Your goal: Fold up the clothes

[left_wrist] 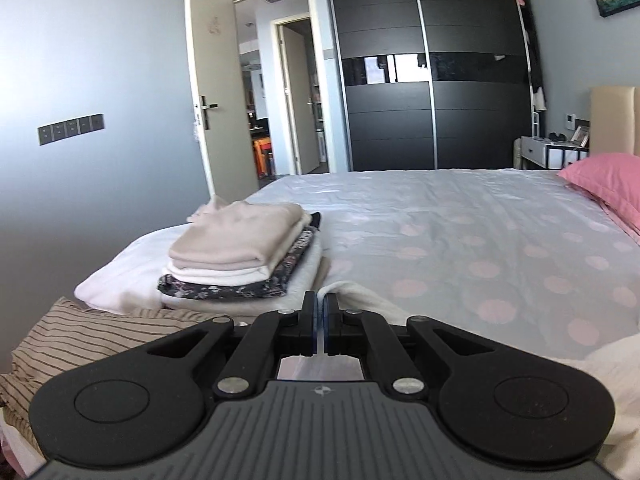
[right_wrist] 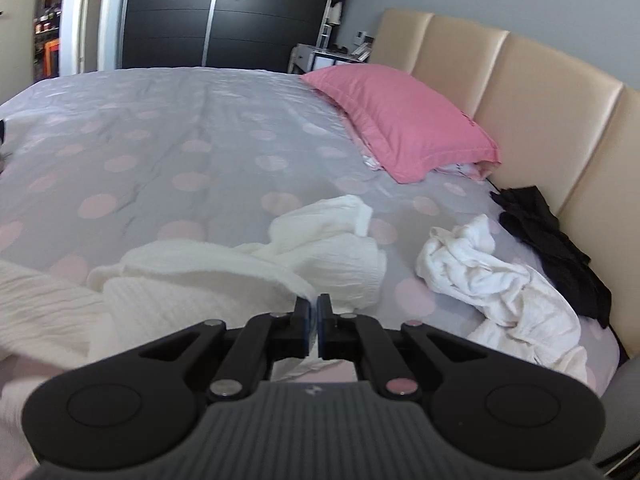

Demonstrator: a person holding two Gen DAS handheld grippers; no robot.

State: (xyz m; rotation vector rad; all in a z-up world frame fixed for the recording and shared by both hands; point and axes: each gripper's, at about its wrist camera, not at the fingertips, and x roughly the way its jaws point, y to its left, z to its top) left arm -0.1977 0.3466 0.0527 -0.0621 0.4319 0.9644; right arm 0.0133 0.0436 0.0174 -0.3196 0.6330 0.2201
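Both claws are clenched on the white knit garment (right_wrist: 200,276), the left gripper (left_wrist: 320,322) pinching an edge at lower centre, the right gripper (right_wrist: 314,326) likewise, the cloth's length trailing left of it across the bed (right_wrist: 160,120).

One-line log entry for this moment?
left gripper: shut on white garment | right gripper: shut on white garment | folded stack: on bed

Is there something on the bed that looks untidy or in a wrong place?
Yes. A crumpled white garment and a black garment lie unfolded in a heap beside the headboard, below the pink pillow. By contrast, the folded stack sits neat at the bed's far end.
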